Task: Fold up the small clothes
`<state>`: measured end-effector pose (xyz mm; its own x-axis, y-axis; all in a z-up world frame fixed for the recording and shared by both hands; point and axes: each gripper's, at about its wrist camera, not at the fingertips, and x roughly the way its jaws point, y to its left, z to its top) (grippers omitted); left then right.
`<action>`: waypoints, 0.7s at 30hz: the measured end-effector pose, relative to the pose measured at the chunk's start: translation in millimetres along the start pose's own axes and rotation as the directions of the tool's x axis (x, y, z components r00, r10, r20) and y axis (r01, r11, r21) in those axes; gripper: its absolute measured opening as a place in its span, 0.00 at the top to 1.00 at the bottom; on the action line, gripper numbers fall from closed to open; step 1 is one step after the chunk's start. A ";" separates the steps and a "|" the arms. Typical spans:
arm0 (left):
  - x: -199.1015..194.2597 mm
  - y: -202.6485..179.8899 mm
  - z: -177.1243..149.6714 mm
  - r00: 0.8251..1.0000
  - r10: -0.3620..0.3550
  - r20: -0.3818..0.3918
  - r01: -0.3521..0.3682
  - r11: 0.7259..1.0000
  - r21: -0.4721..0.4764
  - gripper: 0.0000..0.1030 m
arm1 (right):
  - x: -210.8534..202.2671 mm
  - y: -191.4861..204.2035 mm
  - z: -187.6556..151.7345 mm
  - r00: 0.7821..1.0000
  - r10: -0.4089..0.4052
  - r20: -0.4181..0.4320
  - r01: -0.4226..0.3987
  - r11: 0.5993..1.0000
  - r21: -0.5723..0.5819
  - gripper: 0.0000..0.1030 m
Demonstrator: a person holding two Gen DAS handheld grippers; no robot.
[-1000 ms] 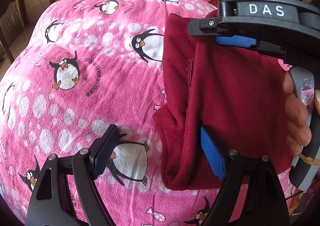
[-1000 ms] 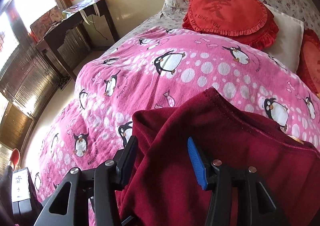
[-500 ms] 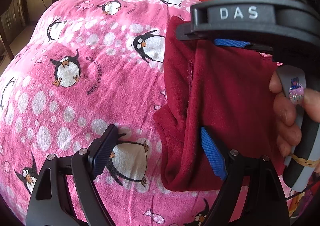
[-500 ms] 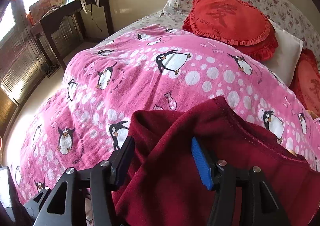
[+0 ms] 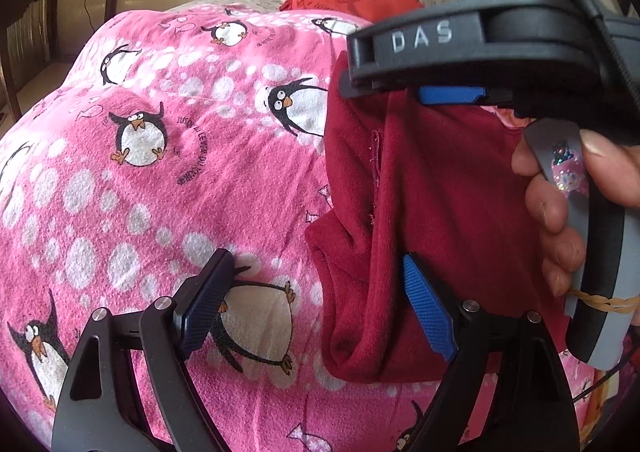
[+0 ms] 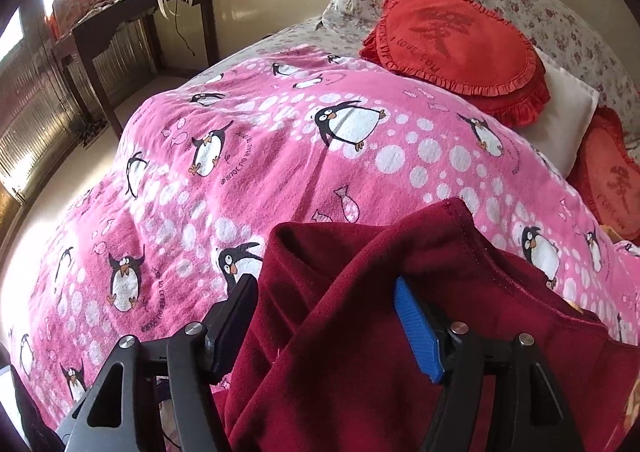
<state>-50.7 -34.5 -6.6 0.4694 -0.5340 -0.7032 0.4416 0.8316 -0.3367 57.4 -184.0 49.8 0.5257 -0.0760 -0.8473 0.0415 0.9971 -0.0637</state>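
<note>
A dark red garment (image 5: 440, 187) on the penguin blanket (image 5: 160, 171) is straddled mid-fold by both spread jaws; closing is judged next.

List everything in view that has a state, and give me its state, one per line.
Left gripper: open, nothing between its fingers.
Right gripper: open, maroon cloth bunched between its fingers.
Maroon garment: partly folded, rumpled, lying on the blanket.
Penguin blanket: spread over the bed, lightly wrinkled.
Red heart cushion: propped against the floral pillows.
</note>
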 end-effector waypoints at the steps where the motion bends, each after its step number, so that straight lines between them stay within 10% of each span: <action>1: -1.5 0.3 -2.9 1.000 0.001 0.009 -0.001 1.000 0.002 0.17 | 0.5 0.9 -2.0 1.000 -0.010 -0.002 0.010 1.000 -0.011 0.34; 21: -11.0 5.1 -10.4 0.998 -0.047 0.038 0.048 0.998 -0.030 0.12 | 35.9 21.5 -3.2 0.979 -0.186 -0.077 0.178 0.978 -0.107 0.10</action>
<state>-61.5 -22.9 -7.0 0.4767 -0.5780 -0.6624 0.4405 0.8091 -0.3890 74.4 -165.2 16.3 0.4419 -0.2602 -0.8585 0.0432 0.9621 -0.2694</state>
